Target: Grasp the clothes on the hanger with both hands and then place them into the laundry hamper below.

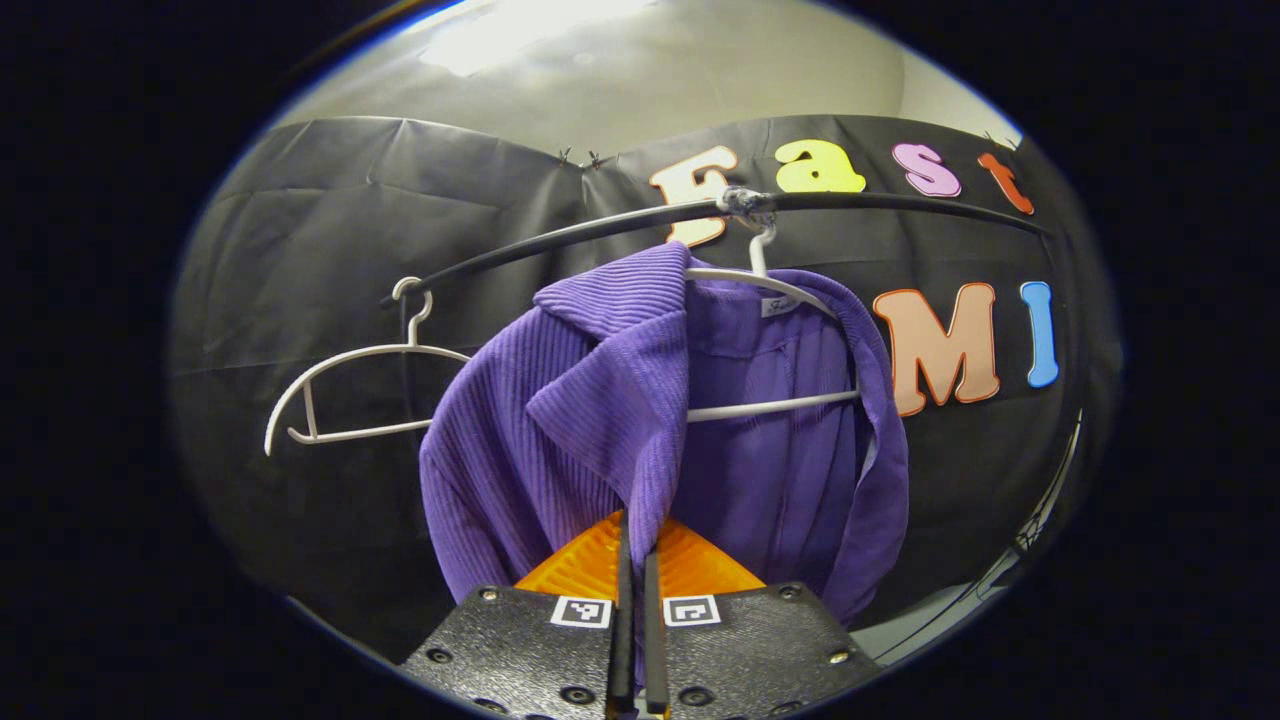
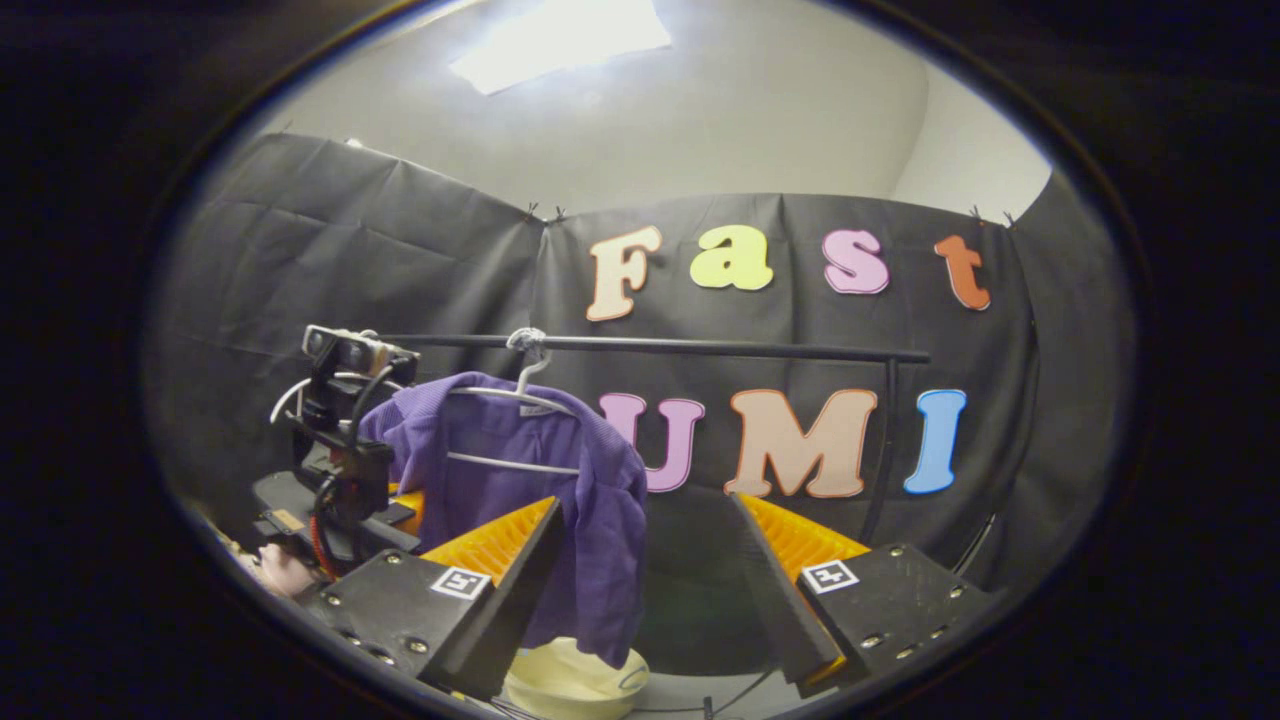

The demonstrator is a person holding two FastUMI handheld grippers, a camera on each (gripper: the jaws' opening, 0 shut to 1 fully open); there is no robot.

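A purple corduroy shirt (image 1: 590, 400) hangs on a white hanger (image 1: 770, 405) from a black rail (image 1: 560, 240). In the left gripper view my left gripper (image 1: 636, 535) is shut on the shirt's front edge, just below the collar. In the right gripper view the shirt (image 2: 600, 520) hangs left of centre, and my right gripper (image 2: 648, 505) stands open in front of it, its left finger overlapping the shirt's lower part. There the left gripper (image 2: 345, 440) and a hand (image 2: 280, 570) are at the shirt's left side. A cream laundry hamper (image 2: 575, 682) sits below the shirt.
An empty white hanger (image 1: 340, 390) hangs on the rail to the shirt's left. The rail (image 2: 700, 347) runs right to a black upright post (image 2: 885, 440). Black cloth walls close off the back.
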